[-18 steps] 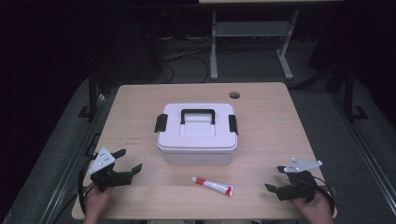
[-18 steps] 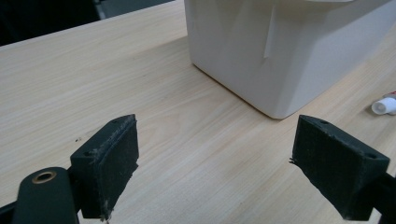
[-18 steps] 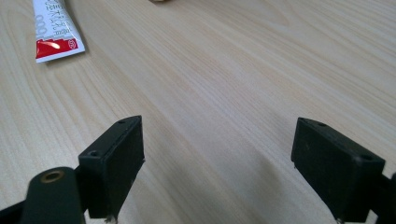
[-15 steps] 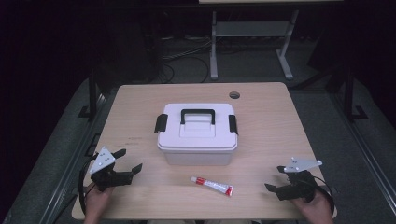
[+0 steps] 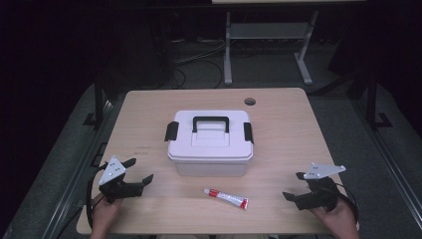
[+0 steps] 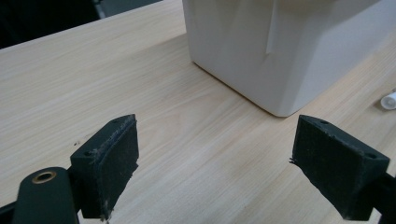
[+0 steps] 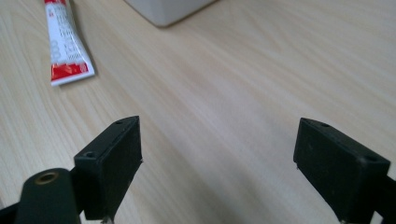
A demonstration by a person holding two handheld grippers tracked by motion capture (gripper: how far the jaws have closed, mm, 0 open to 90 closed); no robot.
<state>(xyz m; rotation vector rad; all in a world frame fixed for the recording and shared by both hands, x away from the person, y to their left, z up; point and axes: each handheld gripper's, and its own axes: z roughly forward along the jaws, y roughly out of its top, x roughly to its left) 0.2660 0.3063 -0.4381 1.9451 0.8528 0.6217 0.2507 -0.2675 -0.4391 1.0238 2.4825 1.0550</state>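
A white lidded box [image 5: 209,143] with a black handle and two black side latches stands closed at the middle of the wooden table [image 5: 149,112]. In front of it lies a white and red tube [image 5: 226,198], seen close at the top left of the right gripper view [image 7: 65,44]. My left gripper [image 5: 138,171] rests near the front left corner, open and empty, pointing at the box's lower corner [image 6: 280,56]. At the front right my right gripper [image 5: 293,186] stands open with bare table between its jaws [image 7: 217,161].
A round cable hole [image 5: 250,101] sits in the table's far right part. Behind the table stand a metal desk frame [image 5: 268,35] and loose cables on the dark floor. The tube's white cap [image 6: 388,100] lies right of the box corner.
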